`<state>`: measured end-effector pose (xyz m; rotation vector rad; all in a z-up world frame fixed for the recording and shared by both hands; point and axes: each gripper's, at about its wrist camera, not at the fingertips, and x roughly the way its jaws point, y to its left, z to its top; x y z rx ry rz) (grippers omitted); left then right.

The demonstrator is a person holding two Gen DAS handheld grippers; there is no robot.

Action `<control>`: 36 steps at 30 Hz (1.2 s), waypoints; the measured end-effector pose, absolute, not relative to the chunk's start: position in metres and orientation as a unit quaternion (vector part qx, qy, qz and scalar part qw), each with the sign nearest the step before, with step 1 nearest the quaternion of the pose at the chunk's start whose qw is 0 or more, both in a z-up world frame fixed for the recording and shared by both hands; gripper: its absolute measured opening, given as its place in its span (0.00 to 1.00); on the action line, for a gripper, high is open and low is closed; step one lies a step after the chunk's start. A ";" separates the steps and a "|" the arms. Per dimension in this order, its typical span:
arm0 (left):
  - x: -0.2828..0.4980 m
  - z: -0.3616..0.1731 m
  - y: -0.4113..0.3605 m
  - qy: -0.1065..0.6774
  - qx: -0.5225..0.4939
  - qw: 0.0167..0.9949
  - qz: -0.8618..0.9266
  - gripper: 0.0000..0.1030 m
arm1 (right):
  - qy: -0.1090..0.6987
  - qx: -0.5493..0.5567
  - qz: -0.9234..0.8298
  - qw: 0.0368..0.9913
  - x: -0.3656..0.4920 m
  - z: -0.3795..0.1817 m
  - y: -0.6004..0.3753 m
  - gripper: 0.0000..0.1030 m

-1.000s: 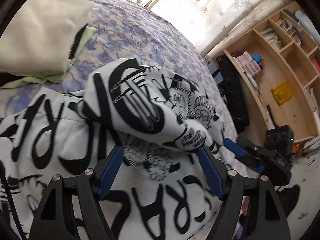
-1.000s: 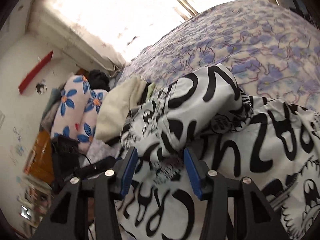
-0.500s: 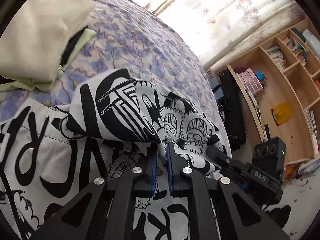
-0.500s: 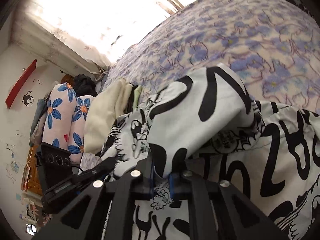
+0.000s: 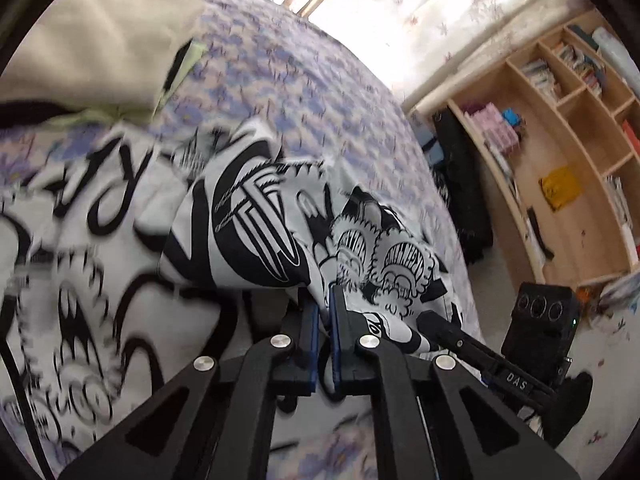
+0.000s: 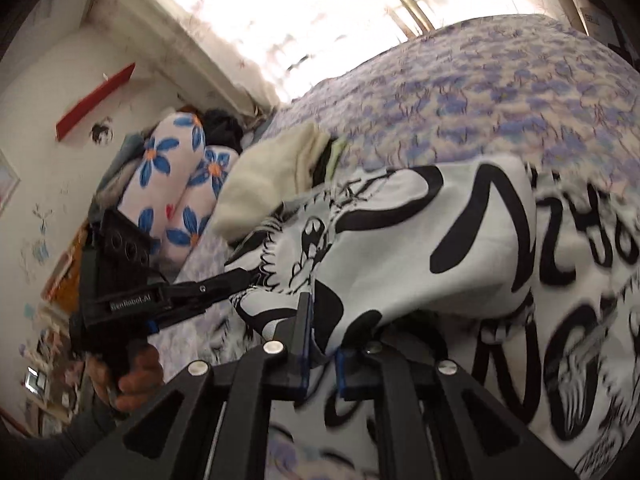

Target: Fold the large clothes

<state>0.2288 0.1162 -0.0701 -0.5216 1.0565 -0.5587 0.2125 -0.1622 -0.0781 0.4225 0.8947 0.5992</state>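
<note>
Left wrist view: left gripper (image 5: 325, 300) is clamping a fold of the black-and-white printed garment (image 5: 256, 216), blue pads pinched tight on the cloth edge. The garment is lying spread on the bed (image 5: 280, 64) with its purple floral cover, the pinched fold lifting above the rest of the fabric. Left part of the garment is motion-blurred. A cream folded cloth (image 5: 100, 48) is sitting at upper left on the bed, touching the garment's far edge. Right gripper (image 5: 430, 322) is showing at lower right, fingertips at the same garment's edge near the bed side. A wooden bookshelf (image 5: 560, 140) is standing at right, well apart from the bed.

Right wrist view: right gripper (image 6: 322, 344) is gripping a bunched fold of the garment (image 6: 400, 248), cloth pressed between the blue pads. The garment is draping over the bed (image 6: 500, 80), print blurred at right. Left gripper (image 6: 244, 278) is reaching in from the left, tips on the garment's edge, a hand (image 6: 132, 380) holding its handle. Cream cloth (image 6: 272, 176) is lying behind, beside floral pillows (image 6: 172, 184).
</note>
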 end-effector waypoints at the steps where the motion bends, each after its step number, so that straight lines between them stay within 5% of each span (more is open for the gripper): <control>1: 0.219 -0.078 0.116 0.499 -0.233 0.793 -0.260 0.02 | 0.430 0.196 0.283 0.834 0.202 -0.087 -0.162 0.08; 9: 0.159 -0.133 0.118 0.543 -0.190 0.781 -0.244 0.02 | 0.481 0.219 0.271 0.805 0.138 -0.163 -0.159 0.06; 18: 0.152 -0.142 0.123 0.537 -0.190 0.789 -0.232 0.06 | 0.476 0.197 0.261 0.816 0.130 -0.144 -0.163 0.12; 23: 0.159 -0.127 0.137 0.526 -0.193 0.797 -0.226 0.31 | 0.453 0.225 0.231 0.831 0.136 -0.120 -0.196 0.46; 26: 0.166 -0.122 0.160 0.514 -0.218 0.800 -0.222 0.55 | 0.447 0.271 0.220 0.824 0.143 -0.119 -0.223 0.68; 36: 0.226 -0.135 0.174 0.521 -0.268 0.780 -0.219 0.58 | 0.463 0.365 0.199 0.782 0.203 -0.150 -0.258 0.70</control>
